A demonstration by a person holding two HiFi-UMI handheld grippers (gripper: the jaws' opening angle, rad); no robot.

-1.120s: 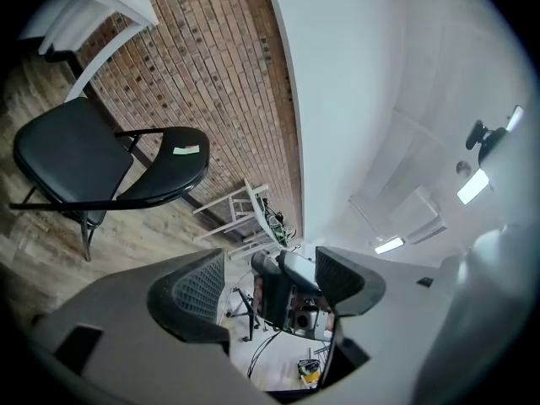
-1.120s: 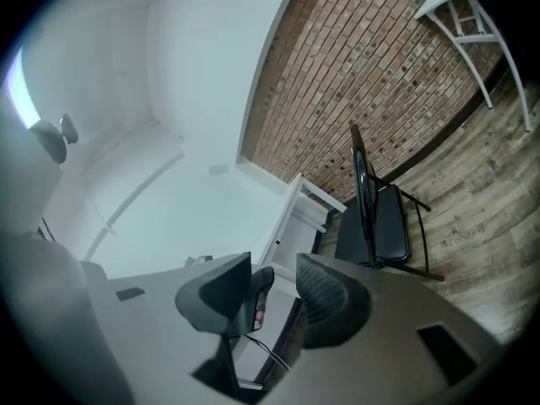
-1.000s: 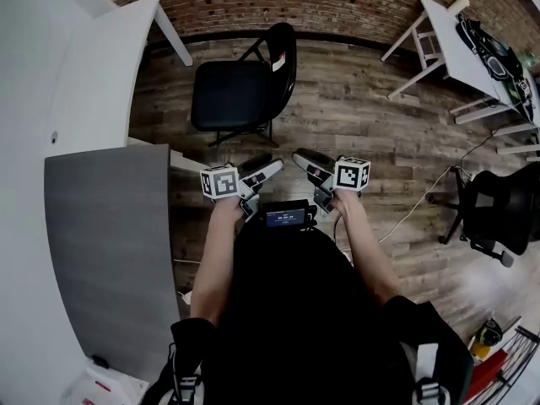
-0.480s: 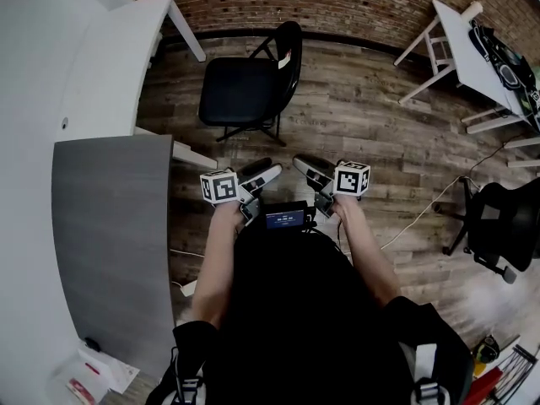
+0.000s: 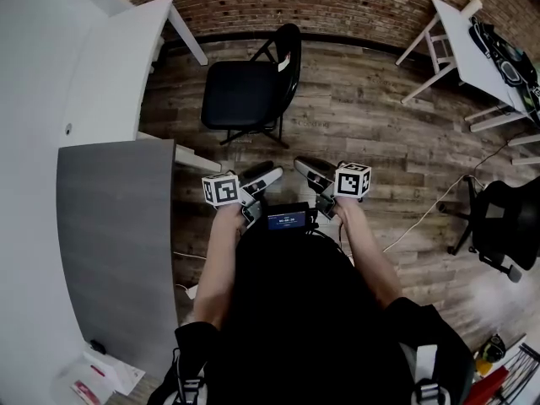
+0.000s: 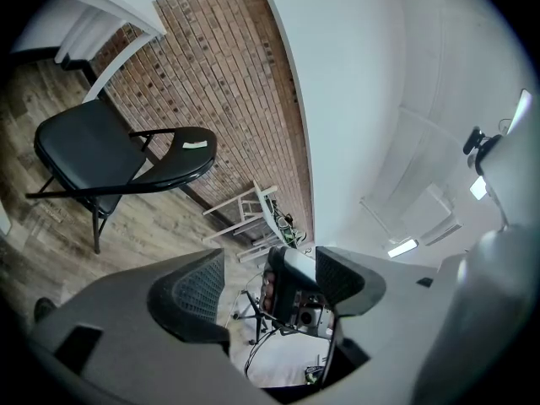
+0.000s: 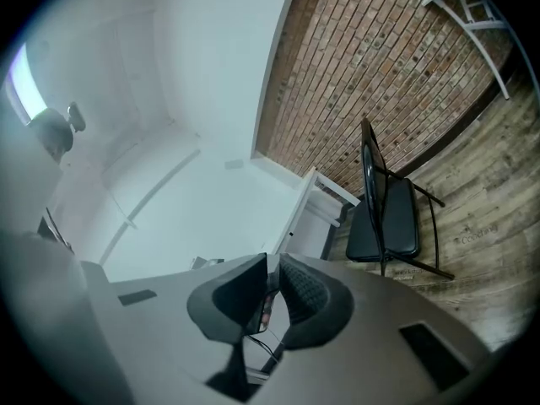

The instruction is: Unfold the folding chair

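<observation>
Plank floor [image 5: 371, 125], brick wall [image 5: 321, 2] along its far edge. Folding chair [image 5: 249, 91]: unfolded, upright near that wall, beside the white table [image 5: 126, 57], well ahead of you. Your left claw [image 5: 270, 175]: wide, empty. Your right claw [image 5: 304, 167]: narrow, just been closing, empty.

Inventory, non-task items:
- Brick wall [image 5: 337, 2]: far end of rm, dark skirting at base.
- Wood-plank floor [image 5: 380, 116]: throughout.
- White table [image 5: 110, 57]: upper L.
- Grey panel [image 5: 114, 243]: L side, just below white table.
- White trestle table [image 5: 468, 49]: upper R, dark gear on top.
- Black office chair [image 5: 506, 213]: R edge.
- Thin cable [image 5: 426, 216]: on floor nr office chair.
- Papers [image 5: 101, 376]: bottom L corner.
</observation>
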